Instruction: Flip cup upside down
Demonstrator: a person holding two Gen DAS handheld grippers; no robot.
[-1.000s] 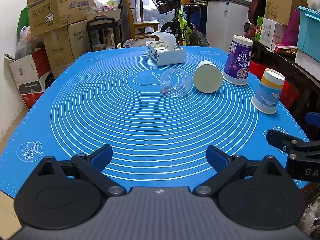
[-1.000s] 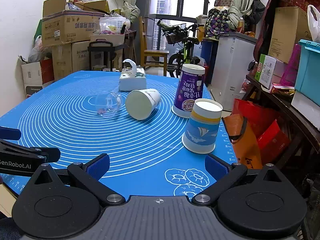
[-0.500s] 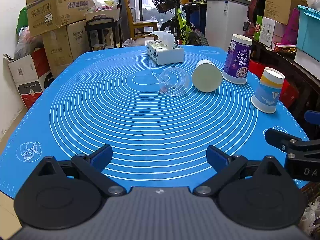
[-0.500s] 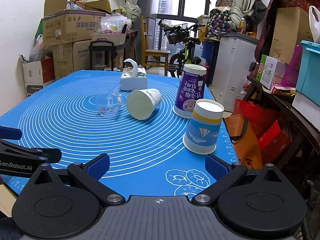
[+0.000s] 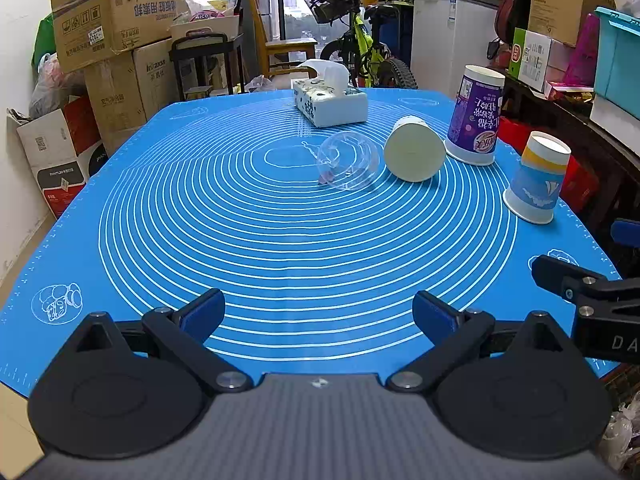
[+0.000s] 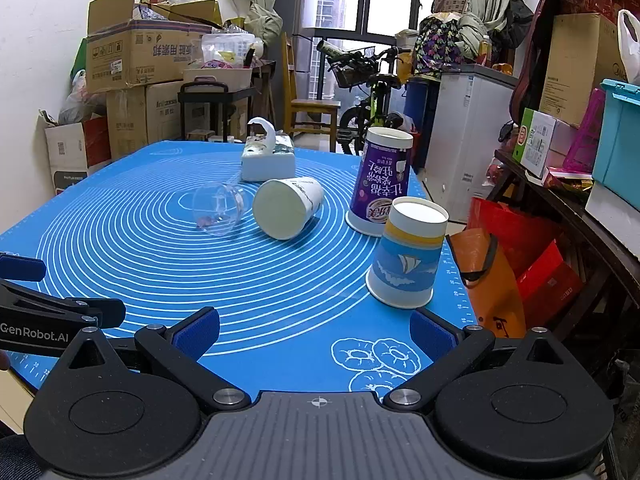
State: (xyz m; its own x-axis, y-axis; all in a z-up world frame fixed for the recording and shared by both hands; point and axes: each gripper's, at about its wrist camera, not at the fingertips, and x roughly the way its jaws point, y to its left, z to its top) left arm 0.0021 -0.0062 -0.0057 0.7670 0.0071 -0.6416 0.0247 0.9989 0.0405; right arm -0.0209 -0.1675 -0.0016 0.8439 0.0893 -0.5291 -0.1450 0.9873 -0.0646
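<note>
A clear plastic cup and a white paper cup lie on their sides mid-mat, bases towards me. A purple cup and a blue-and-yellow sailboat cup stand upside down at the right. My left gripper is open and empty over the mat's near edge. My right gripper is open and empty, just in front of the sailboat cup. Each gripper shows in the other's view, the right one and the left one.
A blue silicone mat covers the table. A tissue box stands at the back. Cardboard boxes, a bicycle and a white cabinet crowd the room. Red and orange bags sit beyond the table's right edge.
Both grippers have edged slightly forward, so the cups look a little nearer. The cups have not moved and both jaws stay open.
</note>
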